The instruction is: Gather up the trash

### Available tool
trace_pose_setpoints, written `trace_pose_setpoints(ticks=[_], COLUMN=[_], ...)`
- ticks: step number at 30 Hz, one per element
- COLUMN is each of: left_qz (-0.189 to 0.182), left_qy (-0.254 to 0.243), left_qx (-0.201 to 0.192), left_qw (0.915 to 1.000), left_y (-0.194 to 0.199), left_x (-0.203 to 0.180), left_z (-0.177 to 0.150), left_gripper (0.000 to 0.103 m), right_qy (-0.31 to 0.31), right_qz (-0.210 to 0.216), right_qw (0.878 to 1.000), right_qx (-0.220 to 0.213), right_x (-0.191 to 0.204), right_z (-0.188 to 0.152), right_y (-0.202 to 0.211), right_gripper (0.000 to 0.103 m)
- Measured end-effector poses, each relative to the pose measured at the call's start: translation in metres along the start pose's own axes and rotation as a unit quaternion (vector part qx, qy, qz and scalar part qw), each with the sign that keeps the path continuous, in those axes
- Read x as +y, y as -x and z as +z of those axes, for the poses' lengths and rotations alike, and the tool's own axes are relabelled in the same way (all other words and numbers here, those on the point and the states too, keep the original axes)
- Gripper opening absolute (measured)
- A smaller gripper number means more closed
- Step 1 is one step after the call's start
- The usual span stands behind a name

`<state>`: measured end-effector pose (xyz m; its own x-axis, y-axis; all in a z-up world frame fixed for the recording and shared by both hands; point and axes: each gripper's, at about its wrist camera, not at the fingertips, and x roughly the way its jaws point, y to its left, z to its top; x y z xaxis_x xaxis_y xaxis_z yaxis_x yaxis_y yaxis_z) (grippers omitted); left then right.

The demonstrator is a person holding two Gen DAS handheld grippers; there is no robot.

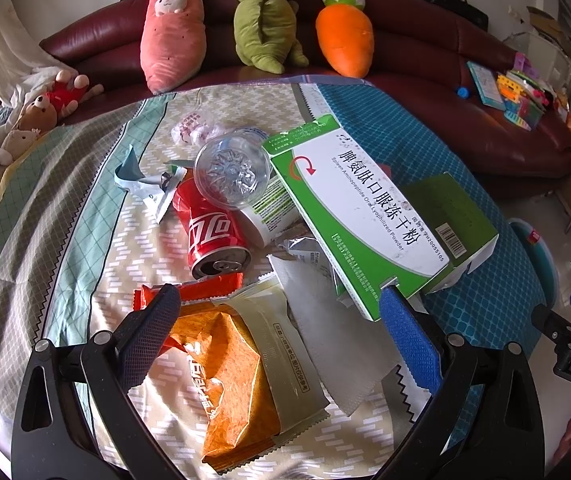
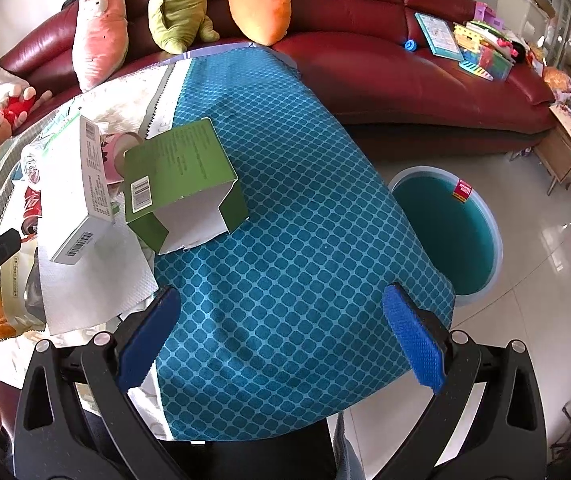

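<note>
Left wrist view: left gripper (image 1: pixel 281 312) spread wide, holding nothing, over an orange crinkled snack wrapper (image 1: pixel 229 376) and a white paper napkin (image 1: pixel 337 340). Beyond lie a red soda can (image 1: pixel 213 236), a clear plastic bottle (image 1: pixel 232 174) and a long green-white medicine box (image 1: pixel 361 216) slanting over the pile.

Right wrist view: right gripper (image 2: pixel 281 320) spread, empty, above blue patterned cloth (image 2: pixel 285 220). An open green carton (image 2: pixel 185 184) lies ahead-left; a teal round bin (image 2: pixel 449 236) stands on the floor to the right.

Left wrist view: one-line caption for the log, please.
Open left gripper over an orange snack wrapper, beside a cola can and medicine box.
</note>
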<state>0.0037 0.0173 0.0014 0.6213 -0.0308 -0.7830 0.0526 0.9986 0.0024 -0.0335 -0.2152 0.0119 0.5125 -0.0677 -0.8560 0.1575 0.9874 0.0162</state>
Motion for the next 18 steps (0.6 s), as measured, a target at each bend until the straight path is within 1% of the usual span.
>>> trace_pose_setpoints(ticks=[12,18], left_qz=[-0.008,-0.007], left_qy=[-0.001,-0.005], left_qx=[0.007,0.000], left_qw=[0.9999,1.0000], left_y=[-0.005,-0.005], left_x=[0.004,0.010], left_z=[-0.001,0.001], left_gripper=[0.099,0.099], right_qy=[0.006,0.017], right_qz=[-0.002,-0.001], right_qw=[1.000,1.000], right_qx=[0.008,0.014], right_x=[0.005,0.010], right_z=[-0.001,0.000], right_y=[-0.008,-0.010], right_gripper=[0.097,0.097])
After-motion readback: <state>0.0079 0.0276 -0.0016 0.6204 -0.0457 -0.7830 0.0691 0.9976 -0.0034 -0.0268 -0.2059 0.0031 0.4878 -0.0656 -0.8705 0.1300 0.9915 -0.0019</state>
